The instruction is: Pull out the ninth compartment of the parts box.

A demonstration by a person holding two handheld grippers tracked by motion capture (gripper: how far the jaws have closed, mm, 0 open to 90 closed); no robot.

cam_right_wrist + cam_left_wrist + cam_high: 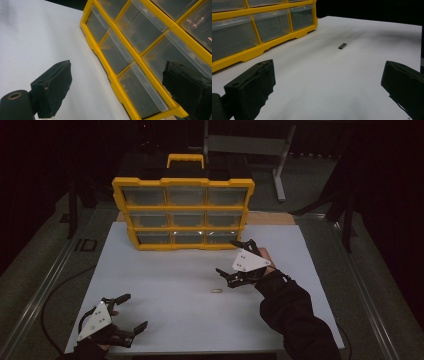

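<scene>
Right claw (237, 264) is hanging wide open just above the white table (165, 285), jaws spread and holding nothing; it is sitting close in front of the yellow drawer cabinet (183, 213), near the bottom-right corner; in the right gripper view the clear drawers (125, 50) are running diagonally across, so the hand is rolling the claw on its side, probably to line the jaws up with a drawer front; the bottom-right drawer (221, 237) is the nearest one to it; all drawers are looking shut, contents too dim to tell.

Small flat metal piece (215, 291) is lying loose on the table, a little toward the person from the right claw and apart from it; in the left gripper view it is showing as a thin dark bar (342, 46) well ahead of the jaws, out in the open with nothing around it; likely the item meant for a drawer, waiting until one is pulled out.

Left claw (127, 312) is resting low at the near-left edge of the table, also gaping wide and empty; it is pointing across toward the metal piece, well apart from it; judging by the pose, it is standing by while the right one is working at the cabinet.
</scene>
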